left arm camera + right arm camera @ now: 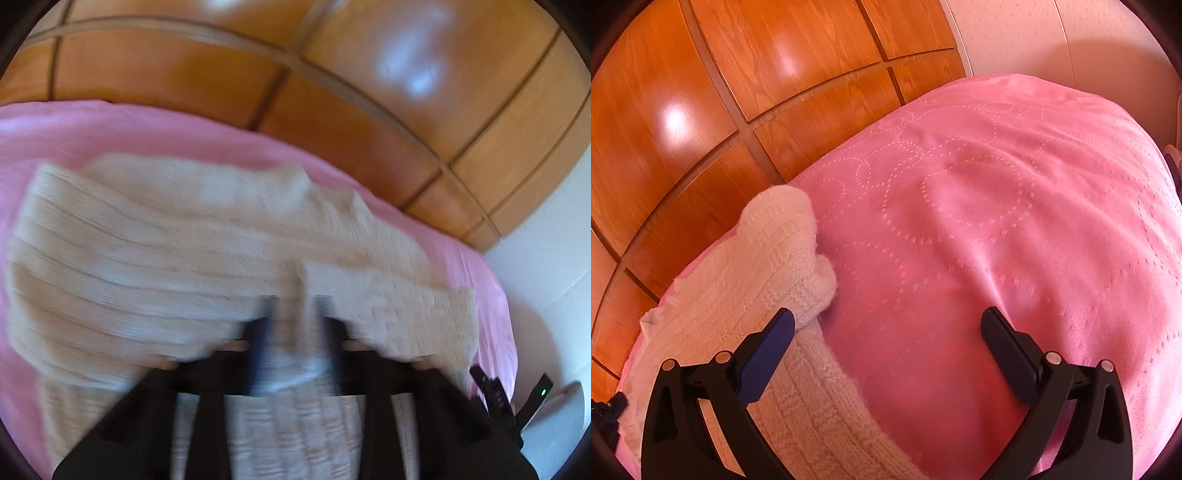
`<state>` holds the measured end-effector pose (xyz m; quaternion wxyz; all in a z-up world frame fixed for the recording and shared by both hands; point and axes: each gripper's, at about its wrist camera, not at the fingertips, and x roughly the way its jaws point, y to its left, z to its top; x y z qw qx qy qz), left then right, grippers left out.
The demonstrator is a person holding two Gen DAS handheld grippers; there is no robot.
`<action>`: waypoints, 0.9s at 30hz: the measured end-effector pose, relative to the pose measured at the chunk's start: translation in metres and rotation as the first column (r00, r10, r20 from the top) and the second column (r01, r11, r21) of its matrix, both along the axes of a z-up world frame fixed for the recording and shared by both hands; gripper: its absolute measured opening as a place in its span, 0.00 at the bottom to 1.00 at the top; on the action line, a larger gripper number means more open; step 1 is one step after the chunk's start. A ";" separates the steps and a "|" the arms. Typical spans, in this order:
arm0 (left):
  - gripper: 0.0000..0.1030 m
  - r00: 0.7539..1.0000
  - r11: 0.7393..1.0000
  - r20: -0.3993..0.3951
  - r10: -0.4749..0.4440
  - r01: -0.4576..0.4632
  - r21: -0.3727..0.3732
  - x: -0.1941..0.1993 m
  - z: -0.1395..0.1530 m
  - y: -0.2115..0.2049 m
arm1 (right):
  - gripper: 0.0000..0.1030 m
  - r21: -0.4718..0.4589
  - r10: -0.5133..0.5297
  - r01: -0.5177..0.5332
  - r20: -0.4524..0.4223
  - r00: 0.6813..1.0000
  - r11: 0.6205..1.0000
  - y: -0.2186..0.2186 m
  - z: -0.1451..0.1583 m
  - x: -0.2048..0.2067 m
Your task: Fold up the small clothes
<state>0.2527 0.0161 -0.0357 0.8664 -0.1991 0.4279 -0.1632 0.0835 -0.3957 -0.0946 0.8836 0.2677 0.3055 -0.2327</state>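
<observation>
Cream knit sweater (166, 251) lies spread on the pink bedspread (74, 125), wooden wardrobe (177, 74) behind it on the far side. My left gripper (293, 314) is part open with a fold of the knit between the fingers; too blurred to tell if they press. My right gripper (886, 332) is wide open, holding nothing, sweater sleeve (783, 236) at its left finger.

Left gripper (293, 317) angled downward, badly blurred, black fingers (264, 321) standing part-way apart with a strip of cream knit (147, 258) between them; whether pads press it, impossible to tell. Right gripper (886, 325) tilted downward too, sharp in view, jaws spread wide, nothing between them, left finger (775, 339) overlapping the knit's edge.
</observation>
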 end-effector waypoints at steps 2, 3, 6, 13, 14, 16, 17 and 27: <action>0.59 1.000 0.999 0.004 -0.021 0.021 -0.024 0.001 -0.005 -0.016 | 0.98 0.005 0.002 -0.002 0.006 1.000 1.000 0.000 0.000 -0.001; 0.59 0.999 0.999 0.004 -0.036 0.036 -0.019 -0.002 -0.007 -0.022 | 0.98 0.006 0.002 -0.002 0.008 1.000 1.000 -0.001 0.000 -0.001; 0.14 0.996 0.996 -0.027 -0.087 0.087 0.004 0.005 -0.014 -0.044 | 0.98 0.005 0.003 -0.003 0.005 1.000 1.000 -0.001 -0.001 0.000; 0.10 0.989 0.999 0.149 -0.008 0.015 -0.046 -0.003 0.028 -0.019 | 0.98 0.006 0.003 -0.003 0.006 1.000 1.000 -0.001 -0.001 -0.001; 0.10 0.984 0.998 0.177 0.034 -0.025 -0.050 -0.004 0.033 -0.005 | 0.98 0.005 0.003 -0.003 0.005 1.000 1.000 -0.001 -0.001 -0.001; 0.10 0.979 0.996 0.185 0.087 -0.084 -0.026 -0.004 0.031 0.013 | 0.98 0.004 0.004 -0.004 0.001 1.000 1.000 -0.001 -0.001 -0.001; 0.10 0.979 0.996 0.179 0.094 -0.093 -0.011 -0.004 0.027 0.019 | 0.98 0.003 0.005 -0.005 0.000 1.000 1.000 -0.001 -0.001 0.000; 0.24 0.986 0.990 0.104 0.129 -0.122 -0.076 -0.015 -0.044 0.053 | 0.98 -0.038 0.098 -0.101 -0.069 0.993 0.994 0.013 0.009 0.014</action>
